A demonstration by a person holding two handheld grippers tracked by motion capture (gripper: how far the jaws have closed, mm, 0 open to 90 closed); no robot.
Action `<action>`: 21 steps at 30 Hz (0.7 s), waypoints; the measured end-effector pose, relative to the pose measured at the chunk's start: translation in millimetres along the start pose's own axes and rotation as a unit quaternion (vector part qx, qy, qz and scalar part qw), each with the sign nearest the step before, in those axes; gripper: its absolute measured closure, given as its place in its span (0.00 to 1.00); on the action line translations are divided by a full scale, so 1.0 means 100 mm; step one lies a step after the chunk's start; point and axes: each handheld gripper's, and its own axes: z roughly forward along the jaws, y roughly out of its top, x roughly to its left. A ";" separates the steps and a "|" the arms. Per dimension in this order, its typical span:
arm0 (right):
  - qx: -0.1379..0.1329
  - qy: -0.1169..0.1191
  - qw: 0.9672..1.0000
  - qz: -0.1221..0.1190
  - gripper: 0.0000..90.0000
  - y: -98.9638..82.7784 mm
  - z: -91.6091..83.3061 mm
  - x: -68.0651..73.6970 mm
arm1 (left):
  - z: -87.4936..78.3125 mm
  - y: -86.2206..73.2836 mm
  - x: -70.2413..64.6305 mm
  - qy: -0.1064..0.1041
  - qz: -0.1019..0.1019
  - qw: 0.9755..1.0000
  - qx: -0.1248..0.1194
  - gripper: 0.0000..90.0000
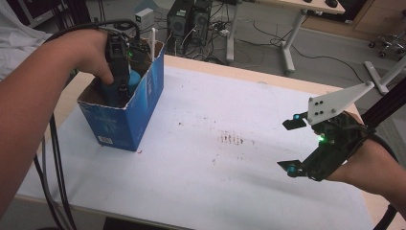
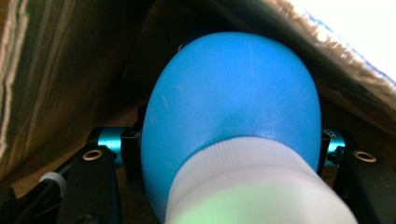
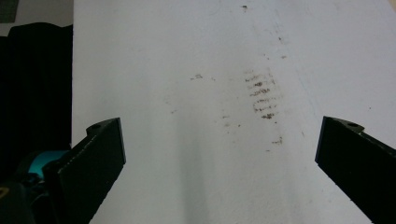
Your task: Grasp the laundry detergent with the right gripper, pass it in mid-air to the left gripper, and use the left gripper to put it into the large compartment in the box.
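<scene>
A blue bottle [image 2: 233, 88] with a white cap [image 2: 254, 186] is down inside an open blue cardboard box [image 1: 129, 120] at the table's left. My left gripper [image 1: 120, 79] reaches into the box from above and is shut on the bottle [image 1: 135, 79]. In the left gripper view the black jaws of this gripper [image 2: 224, 147] press on the bottle's two sides just past the cap, with brown box walls all around. My right gripper [image 1: 291, 145] hovers low over the table's right side, open, with nothing between its jaws. Bare white sheet lies below the right gripper [image 3: 222, 128].
A white sheet [image 1: 215, 182] covers the table, with dark smudges [image 1: 232, 139] near its middle, also seen as smudges [image 3: 261, 95] ahead of the right jaws. Black cables [image 1: 55, 177] hang off the left edge. Computer towers [image 1: 189, 19] and desk legs stand on the floor beyond.
</scene>
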 end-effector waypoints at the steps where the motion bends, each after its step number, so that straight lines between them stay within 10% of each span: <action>1: 0.000 0.000 1.000 0.000 0.01 0.00 0.01 0.00 | 0.00 0.00 0.00 0.000 0.000 1.000 0.001 0.41; 21: 0.000 0.005 1.000 -0.005 0.01 0.00 0.09 0.00 | -0.33 -0.08 -0.08 0.010 -0.023 1.000 -0.008 0.21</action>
